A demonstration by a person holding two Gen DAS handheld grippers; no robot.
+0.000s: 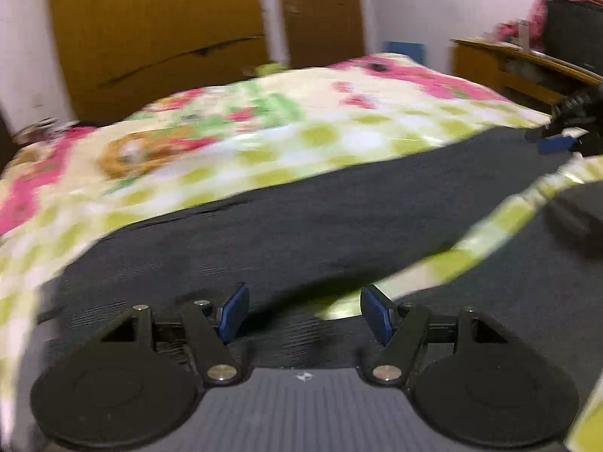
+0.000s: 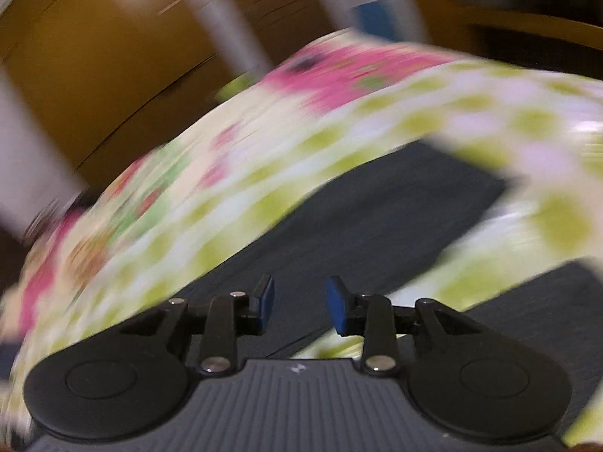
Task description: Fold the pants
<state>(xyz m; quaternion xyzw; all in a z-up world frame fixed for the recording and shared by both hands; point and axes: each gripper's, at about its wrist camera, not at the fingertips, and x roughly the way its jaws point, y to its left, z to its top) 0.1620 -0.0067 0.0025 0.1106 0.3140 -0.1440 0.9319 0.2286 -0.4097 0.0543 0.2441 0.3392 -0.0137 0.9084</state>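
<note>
Dark grey pants (image 1: 301, 226) lie spread on a bed with a green, white and pink patterned sheet (image 1: 211, 124). The two legs part toward the right, with a strip of sheet between them. My left gripper (image 1: 304, 312) is open and empty, just above the near part of the pants. My right gripper (image 2: 300, 303) is open and empty, over a pant leg (image 2: 369, 218). It also shows at the far right of the left wrist view (image 1: 565, 135), by the far leg's end. Both views are blurred by motion.
A brown wooden wardrobe (image 1: 158, 30) stands behind the bed. A wooden shelf unit (image 1: 516, 71) with pink cloth on it stands at the right. A blue object (image 1: 405, 51) sits behind the bed's far corner.
</note>
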